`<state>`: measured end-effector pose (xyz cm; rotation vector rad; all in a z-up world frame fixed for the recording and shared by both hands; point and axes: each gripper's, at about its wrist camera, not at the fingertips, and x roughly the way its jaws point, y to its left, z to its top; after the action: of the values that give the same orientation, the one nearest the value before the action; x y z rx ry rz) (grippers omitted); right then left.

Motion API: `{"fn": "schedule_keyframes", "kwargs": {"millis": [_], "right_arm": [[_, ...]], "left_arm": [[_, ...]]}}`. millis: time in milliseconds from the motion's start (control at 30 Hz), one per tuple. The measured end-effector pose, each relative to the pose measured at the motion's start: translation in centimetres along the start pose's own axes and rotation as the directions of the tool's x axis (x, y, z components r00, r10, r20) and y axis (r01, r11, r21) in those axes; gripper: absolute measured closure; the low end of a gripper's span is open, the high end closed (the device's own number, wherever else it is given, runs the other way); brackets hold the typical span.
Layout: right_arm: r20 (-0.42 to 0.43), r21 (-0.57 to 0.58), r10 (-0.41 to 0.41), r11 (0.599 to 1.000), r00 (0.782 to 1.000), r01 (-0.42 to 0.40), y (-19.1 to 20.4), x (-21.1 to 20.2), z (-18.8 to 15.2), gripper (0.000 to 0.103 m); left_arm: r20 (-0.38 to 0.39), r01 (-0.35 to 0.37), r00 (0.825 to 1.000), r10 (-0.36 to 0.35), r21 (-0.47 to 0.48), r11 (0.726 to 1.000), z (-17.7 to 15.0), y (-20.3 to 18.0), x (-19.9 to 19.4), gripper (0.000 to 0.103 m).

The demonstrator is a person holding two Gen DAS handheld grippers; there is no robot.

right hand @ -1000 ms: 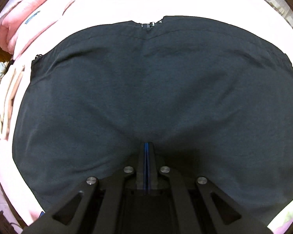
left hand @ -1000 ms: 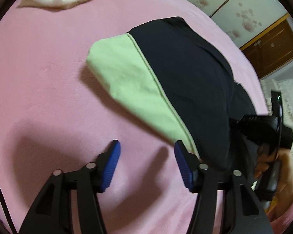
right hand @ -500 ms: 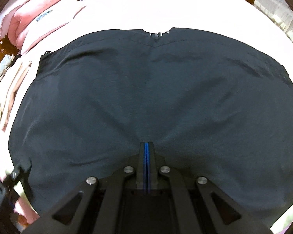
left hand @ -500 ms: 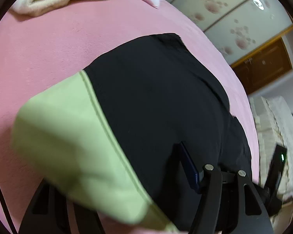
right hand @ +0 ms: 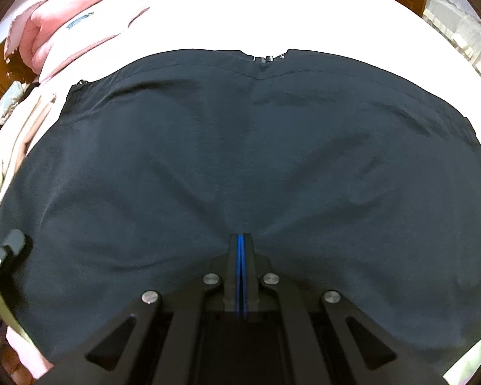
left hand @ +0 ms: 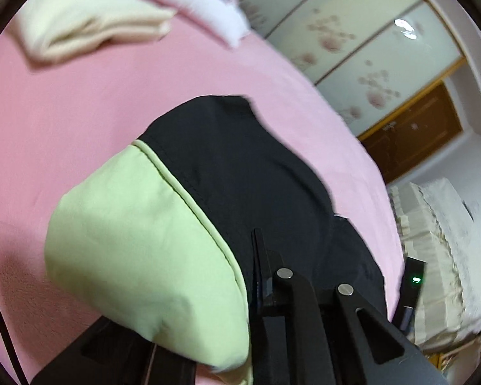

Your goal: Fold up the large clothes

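So we've got the black jacket (right hand: 240, 160) spread on the pink bed (left hand: 64, 112). Our left gripper (left hand: 251, 292) just clamped its green-lined edge (left hand: 144, 250); the right gripper (right hand: 240, 256) is pinched shut on the near hem. Probably best to lift both evenly so the fold lands square.

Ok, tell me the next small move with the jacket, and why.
Probably carry the left gripper across over the black jacket. Its jaws have just closed on the edge by the green lining, and the right gripper is shut on the near edge, anchoring the jacket on the pink bed.
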<state>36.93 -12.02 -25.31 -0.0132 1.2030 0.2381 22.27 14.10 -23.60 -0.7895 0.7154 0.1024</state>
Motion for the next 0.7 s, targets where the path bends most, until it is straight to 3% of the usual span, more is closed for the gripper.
{"fn": "schedule_keyframes", "kwargs": {"millis": [200,333,533,633,700], "right_arm": [[0.008,0.053,0.054,0.997,0.999,-0.054,-1.2,-0.1,0.0,0.103],[0.003,0.097,0.131,0.987,0.991,-0.131,-2.6,0.0,0.1,0.103],[-0.005,0.17,0.305,0.939,0.952,-0.299,-5.9,0.3,0.2,0.103],[-0.006,0.182,0.397,0.903,0.918,-0.389,-7.6,0.7,0.1,0.103],[0.006,0.202,0.476,0.861,0.88,-0.467,-9.1,1.1,-0.2,0.103]], "left_arm": [[0.033,0.097,0.994,-0.103,0.154,0.983,0.2,-5.7,-2.8,0.097],[0.028,0.062,0.997,-0.075,0.325,0.944,-0.7,-10.9,-3.7,0.097],[-0.035,0.13,0.991,-0.132,0.521,0.843,-4.1,-18.9,-4.0,0.097],[-0.088,0.167,0.986,-0.143,0.599,0.783,-6.8,-22.6,-3.3,0.097],[-0.103,0.161,0.987,-0.124,0.665,0.729,-8.8,-24.8,-2.6,0.097]]}}
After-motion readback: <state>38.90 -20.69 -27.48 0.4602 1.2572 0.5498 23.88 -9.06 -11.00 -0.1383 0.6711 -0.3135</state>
